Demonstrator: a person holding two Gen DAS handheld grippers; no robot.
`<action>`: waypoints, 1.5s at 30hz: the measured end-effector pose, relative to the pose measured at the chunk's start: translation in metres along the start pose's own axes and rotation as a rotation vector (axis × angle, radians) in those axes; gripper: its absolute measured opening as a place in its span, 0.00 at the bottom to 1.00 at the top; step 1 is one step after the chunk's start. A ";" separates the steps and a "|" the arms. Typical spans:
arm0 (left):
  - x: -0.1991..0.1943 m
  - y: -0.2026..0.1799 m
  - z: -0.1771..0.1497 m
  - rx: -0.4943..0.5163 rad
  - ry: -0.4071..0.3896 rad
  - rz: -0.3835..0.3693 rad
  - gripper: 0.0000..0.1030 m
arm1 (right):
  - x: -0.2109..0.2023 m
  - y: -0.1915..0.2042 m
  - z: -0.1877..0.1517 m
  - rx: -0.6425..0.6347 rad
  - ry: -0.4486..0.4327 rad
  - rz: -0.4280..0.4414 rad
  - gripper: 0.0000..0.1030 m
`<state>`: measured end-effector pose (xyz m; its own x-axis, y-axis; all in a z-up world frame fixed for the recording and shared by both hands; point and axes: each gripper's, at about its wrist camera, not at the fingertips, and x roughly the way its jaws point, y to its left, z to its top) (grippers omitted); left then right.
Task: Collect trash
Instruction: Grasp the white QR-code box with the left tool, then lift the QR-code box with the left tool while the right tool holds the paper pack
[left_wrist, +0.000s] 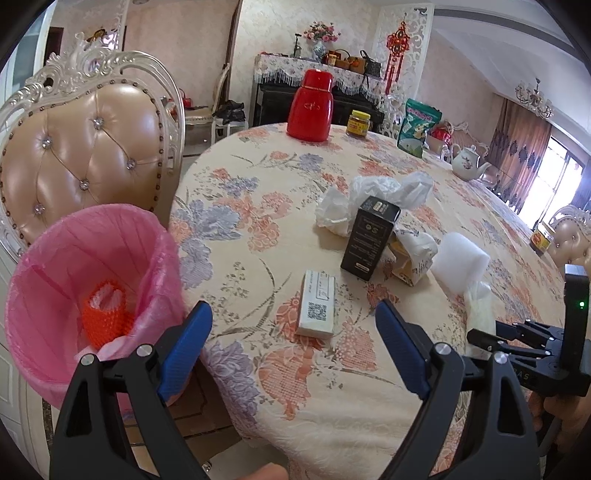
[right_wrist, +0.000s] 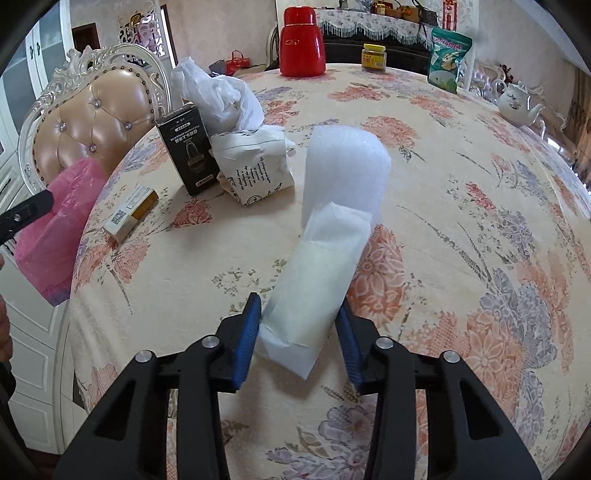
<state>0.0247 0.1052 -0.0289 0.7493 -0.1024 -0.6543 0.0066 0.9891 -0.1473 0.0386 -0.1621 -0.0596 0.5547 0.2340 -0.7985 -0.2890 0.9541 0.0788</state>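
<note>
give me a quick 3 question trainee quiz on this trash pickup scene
1. True or false: the left gripper holds the small white box.
2. What is between the right gripper pads? A) black box B) white foam packet C) red flask
3. What lies inside the pink-lined bin?

Key:
1. False; its jaws are open and empty.
2. B, the white foam packet.
3. An orange mesh sleeve.

A round bench (right_wrist: 461, 206) under a floral cloth carries everything. On it lie a foam sheet (right_wrist: 347, 173), paper bag (right_wrist: 255, 170), black box (right_wrist: 188, 147) and small white box (right_wrist: 127, 214). A red flask (right_wrist: 301, 40), jar (right_wrist: 373, 57) and teapot (right_wrist: 517, 103) stand at its far edge.
</note>
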 end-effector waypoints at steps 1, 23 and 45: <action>0.004 -0.001 0.000 0.001 0.006 -0.003 0.83 | -0.001 -0.001 0.000 -0.003 -0.001 0.002 0.36; 0.079 -0.030 -0.009 0.095 0.127 0.053 0.44 | -0.032 -0.022 0.008 0.010 -0.097 0.010 0.26; 0.042 -0.039 0.011 0.085 0.027 0.018 0.32 | -0.056 -0.018 0.025 0.005 -0.195 0.037 0.26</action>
<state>0.0629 0.0637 -0.0426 0.7315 -0.0864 -0.6764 0.0504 0.9961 -0.0727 0.0321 -0.1879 -0.0015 0.6848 0.3002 -0.6640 -0.3085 0.9450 0.1090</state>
